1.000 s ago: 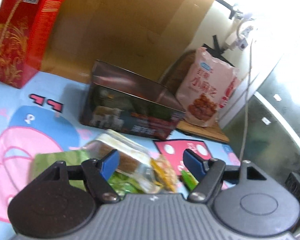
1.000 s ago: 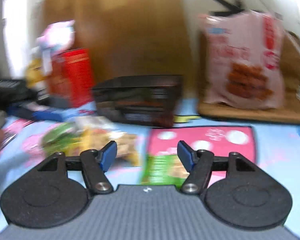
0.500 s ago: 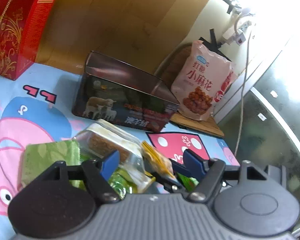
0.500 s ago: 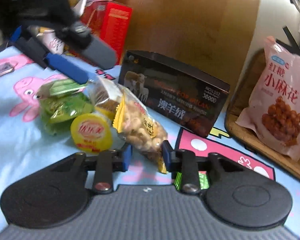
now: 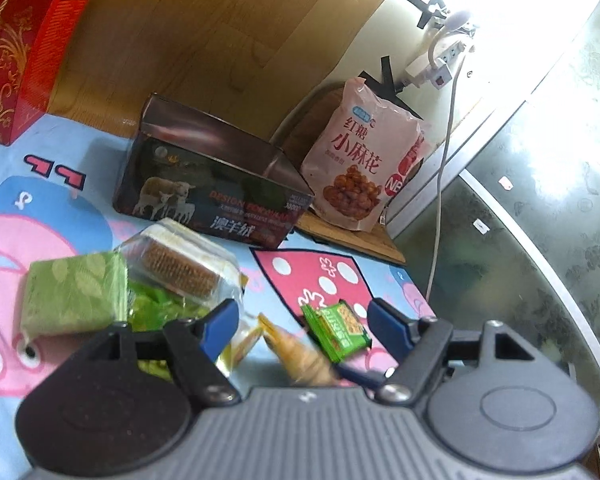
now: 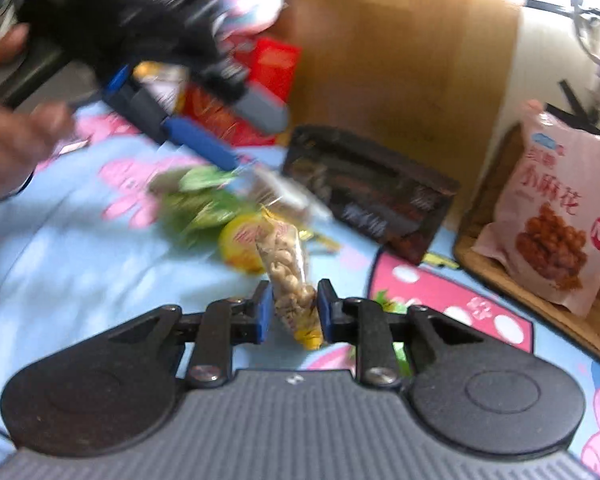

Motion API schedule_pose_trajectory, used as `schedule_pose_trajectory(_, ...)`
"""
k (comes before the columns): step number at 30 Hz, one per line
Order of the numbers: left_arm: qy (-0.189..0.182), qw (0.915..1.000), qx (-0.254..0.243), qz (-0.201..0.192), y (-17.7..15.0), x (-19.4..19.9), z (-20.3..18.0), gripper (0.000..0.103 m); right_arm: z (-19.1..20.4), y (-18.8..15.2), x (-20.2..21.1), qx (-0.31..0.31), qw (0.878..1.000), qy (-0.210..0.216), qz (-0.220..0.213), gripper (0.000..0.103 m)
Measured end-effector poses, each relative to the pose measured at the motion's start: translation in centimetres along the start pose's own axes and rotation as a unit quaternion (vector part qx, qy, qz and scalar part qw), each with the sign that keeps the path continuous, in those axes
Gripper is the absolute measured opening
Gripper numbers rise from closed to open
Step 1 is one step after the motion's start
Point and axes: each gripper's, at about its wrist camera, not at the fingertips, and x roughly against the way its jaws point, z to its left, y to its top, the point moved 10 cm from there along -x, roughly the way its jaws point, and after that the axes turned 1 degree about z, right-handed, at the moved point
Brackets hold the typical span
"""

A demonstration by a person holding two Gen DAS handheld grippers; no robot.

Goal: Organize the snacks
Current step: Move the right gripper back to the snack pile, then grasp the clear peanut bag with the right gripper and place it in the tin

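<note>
R gripper [image 6: 291, 315] fingers narrow, clamped on clear peanut pack [image 6: 287, 276], lifted off cartoon cloth [image 6: 80, 272], pack upright btwn pads. L gripper [image 5: 302, 323] fingers wide, nothing held, low over snack pile: green packet [image 5: 74, 292], clear-wrapped cake [image 5: 180, 266], small green pack [image 5: 336, 330] near its right finger. Dark open box [image 5: 216, 196] far of pile; pink twist-snack bag [image 5: 364, 168] far right on wood board [image 5: 352, 236]. Red box [image 5: 16, 48] far left.

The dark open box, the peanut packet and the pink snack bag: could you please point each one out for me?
dark open box [image 5: 216, 204], left wrist view, printed front wall.
peanut packet [image 6: 286, 264], right wrist view, clear middle above the tool's fingers.
pink snack bag [image 5: 360, 160], left wrist view, front face.
</note>
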Motion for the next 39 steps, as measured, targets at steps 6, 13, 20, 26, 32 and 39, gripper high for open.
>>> schedule_pose_trajectory(6, 0.014, 0.9999, -0.001, -0.004, -1.1, 1.8, 0.7, 0.073, 2.6, -0.6, 1.0, -0.013, 0.998, 0.069, 0.005, 0.057)
schedule_pose_trajectory(13, 0.016, 0.9999, 0.0, -0.001, -2.6, 3.2, 1.0, 0.073, -0.5, -0.6, 2.2, -0.108, 0.993, 0.055, -0.012, 0.061)
schedule_pose_trajectory(20, 0.0, 0.9995, 0.006, 0.031, -3.8, 1.9, 0.1, 0.073, -2.8, -2.2, 1.5, -0.179, 0.983, 0.047, 0.002, 0.061)
schedule_pose_trajectory(26, 0.005, 0.9982, -0.003, 0.059, -4.2, -1.0, -1.2, 0.073, -2.5, -2.9, 0.7, -0.186, 0.981, 0.056, 0.011, 0.061)
schedule_pose_trajectory(32, 0.041, 0.9952, -0.027, 0.085, -4.5, -4.4, -1.1, 0.073, -2.6, -2.9, -0.2, -0.196, 0.978, 0.063, 0.014, 0.062)
schedule_pose_trajectory(39, 0.044, 0.9948, -0.03, 0.087, -4.3, -4.2, -0.5, 0.074, -3.7, -3.0, -0.8, -0.191, 0.981, 0.035, 0.015, 0.026)
